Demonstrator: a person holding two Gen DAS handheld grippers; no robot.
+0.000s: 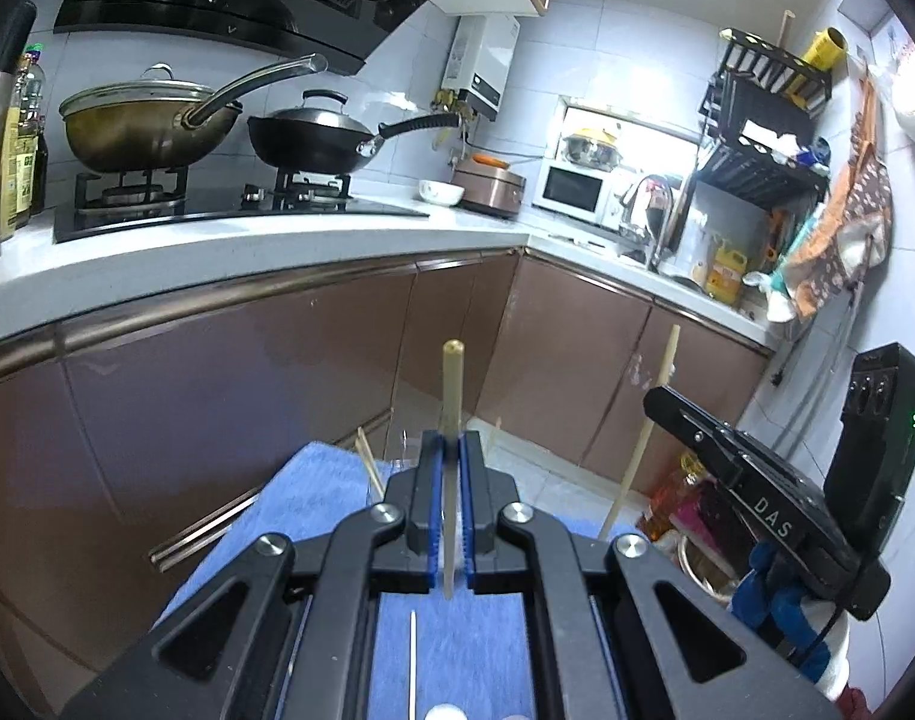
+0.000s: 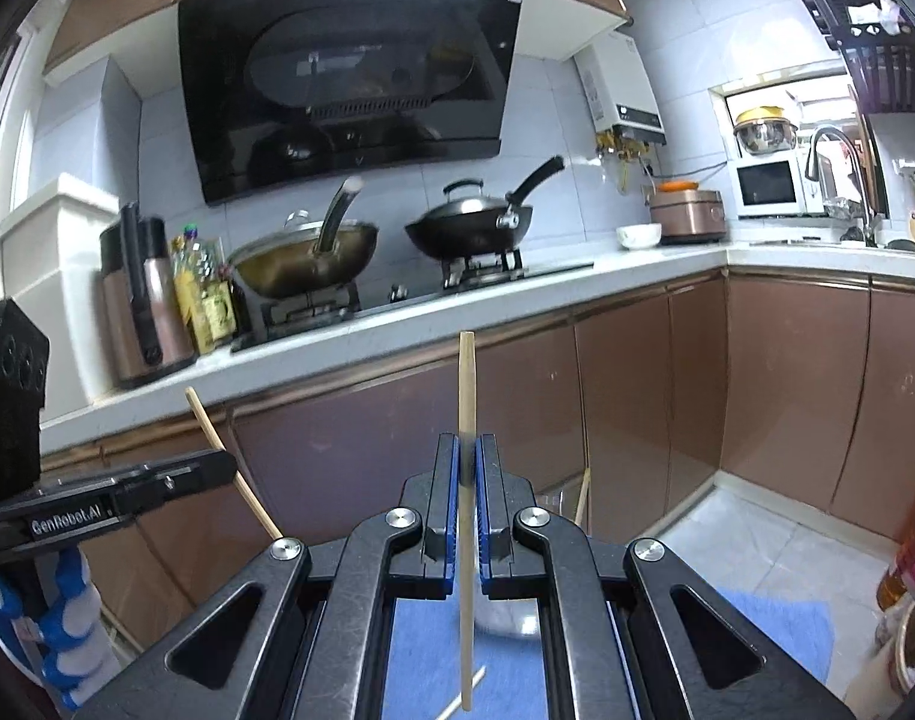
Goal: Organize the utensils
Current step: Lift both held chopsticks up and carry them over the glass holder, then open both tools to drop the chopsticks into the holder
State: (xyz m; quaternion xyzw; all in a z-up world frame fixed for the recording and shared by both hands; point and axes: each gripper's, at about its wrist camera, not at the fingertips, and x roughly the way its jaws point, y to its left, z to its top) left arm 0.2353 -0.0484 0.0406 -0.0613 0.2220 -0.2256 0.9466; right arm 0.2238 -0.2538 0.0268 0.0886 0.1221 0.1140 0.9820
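Note:
My left gripper is shut on a wooden chopstick that stands upright between the blue pads, its blunt end up. My right gripper is shut on a second wooden chopstick, also upright. Each gripper shows in the other's view: the right one holding its chopstick, the left one holding its chopstick. Both are held above a blue mat. More chopsticks stand in a clear container whose rim is mostly hidden behind the jaws.
Brown cabinet fronts and a white counter lie ahead, with two woks on the stove. A sink and tap are at the right. Bottles and bags stand on the floor at the right.

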